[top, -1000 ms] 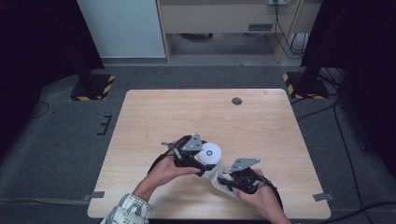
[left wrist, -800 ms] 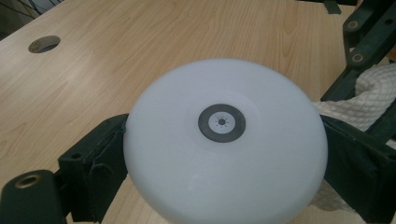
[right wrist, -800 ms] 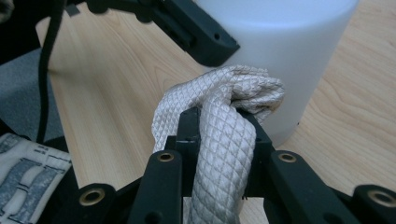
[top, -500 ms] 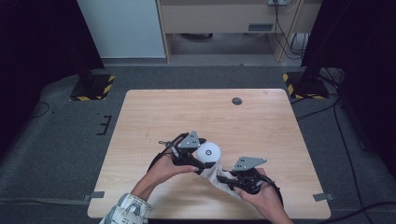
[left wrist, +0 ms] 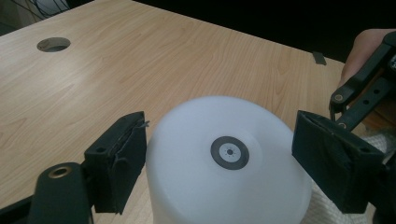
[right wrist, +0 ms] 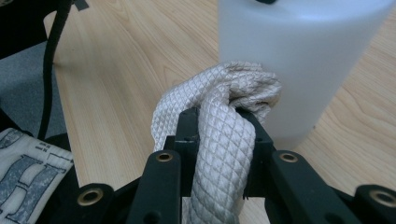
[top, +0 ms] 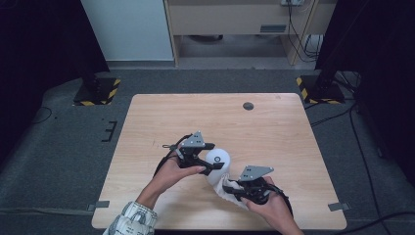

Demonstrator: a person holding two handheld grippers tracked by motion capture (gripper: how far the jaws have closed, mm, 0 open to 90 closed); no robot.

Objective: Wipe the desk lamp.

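Right gripper view, cloth [right wrist: 219, 135] clamped in right tool [right wrist: 219, 121], touching white container [right wrist: 299, 56]

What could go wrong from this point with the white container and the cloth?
The left tongs have just been closing around the white container, but the pads do not look pressed on yet, so it could tip or slide when the cloth in the right tongs pushes against its side. The smooth round wall may also slip from a light grip.

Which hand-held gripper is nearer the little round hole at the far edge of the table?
Left. The left hand-held gripper straddles the white cup, nearer the hole. The right hand-held gripper sits closer to the person, holding a cloth.
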